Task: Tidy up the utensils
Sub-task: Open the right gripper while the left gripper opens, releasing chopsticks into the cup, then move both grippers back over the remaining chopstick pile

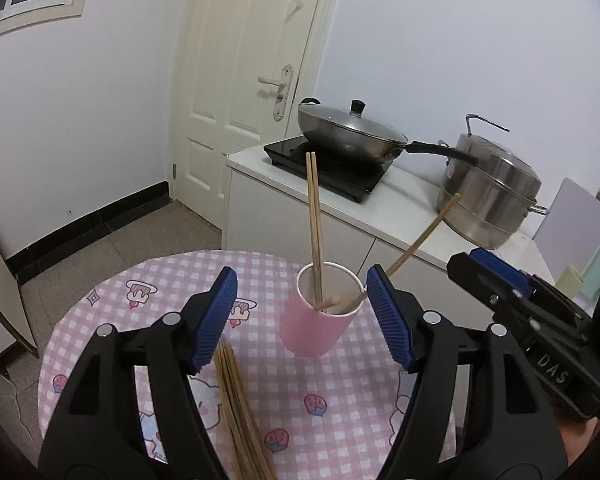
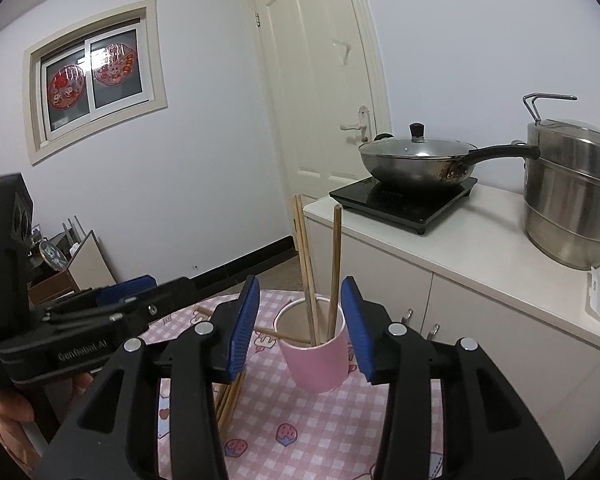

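I see the round bench (image 1: 100, 320) under its pink checked cloth, with the pink cup (image 1: 314, 330) standing on it and three chopsticks (image 1: 315, 232) leaning inside. More chopsticks (image 1: 240, 412) lie loose on the cloth (just left of the cup). My left hand-held gripper (image 1: 302, 316) and right hand-held gripper (image 2: 300, 328) both stand open and empty, each framing the cup without touching it.
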Available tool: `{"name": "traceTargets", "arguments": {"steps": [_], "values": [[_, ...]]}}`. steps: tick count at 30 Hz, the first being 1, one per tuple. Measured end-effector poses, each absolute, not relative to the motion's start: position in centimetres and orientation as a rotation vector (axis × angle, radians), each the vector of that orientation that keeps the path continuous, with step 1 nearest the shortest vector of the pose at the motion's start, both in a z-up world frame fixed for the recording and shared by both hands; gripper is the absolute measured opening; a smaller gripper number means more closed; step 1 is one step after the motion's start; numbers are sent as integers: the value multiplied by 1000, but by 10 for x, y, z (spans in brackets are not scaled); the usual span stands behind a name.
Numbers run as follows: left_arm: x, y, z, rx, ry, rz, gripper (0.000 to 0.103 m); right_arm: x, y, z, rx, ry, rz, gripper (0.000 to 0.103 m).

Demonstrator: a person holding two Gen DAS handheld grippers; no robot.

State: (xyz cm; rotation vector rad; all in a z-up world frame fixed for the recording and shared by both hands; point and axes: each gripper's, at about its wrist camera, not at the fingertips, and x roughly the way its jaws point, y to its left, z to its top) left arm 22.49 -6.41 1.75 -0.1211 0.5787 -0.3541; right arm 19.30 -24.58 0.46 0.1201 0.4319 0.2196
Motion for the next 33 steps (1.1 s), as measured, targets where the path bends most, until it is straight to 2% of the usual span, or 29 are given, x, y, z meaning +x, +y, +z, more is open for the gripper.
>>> {"name": "traceTargets", "arguments": {"steps": [8,20,33], "values": [[205,-47,19,-117,589,-350,67,176,-240,-1,123,453,228,40],[191,-2,-34,-72,740,-283,67,170,-203,-48,130,581,302,40],[202,31,-104,-101,936,-220,68,201,-140,-127,45,918,394,40]]}}
